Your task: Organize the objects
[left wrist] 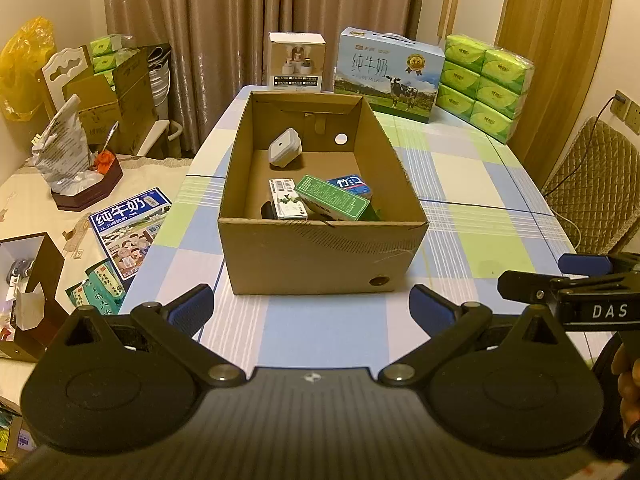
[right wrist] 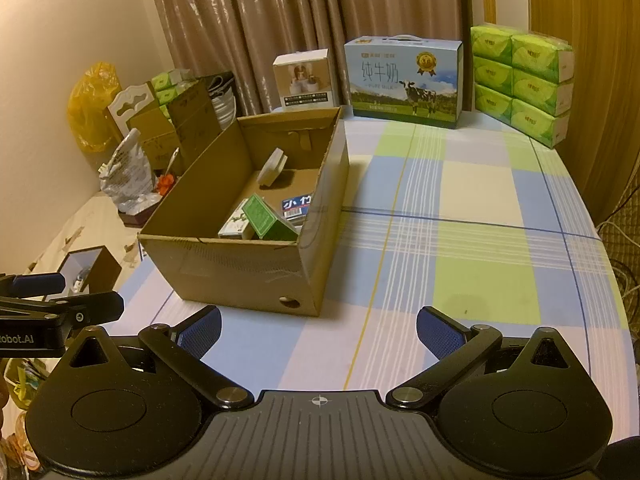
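Observation:
An open cardboard box stands on the checked tablecloth. Inside lie a green box, a white box with a barcode, a blue packet and a small white lidded container. My left gripper is open and empty, just in front of the box's near wall. My right gripper is open and empty, in front of the box's near right corner. Each gripper shows at the edge of the other's view.
At the table's far edge stand a white appliance box, a milk carton case and stacked green tissue packs. A side table on the left holds flyers, a dark tray and boxes. A chair stands on the right.

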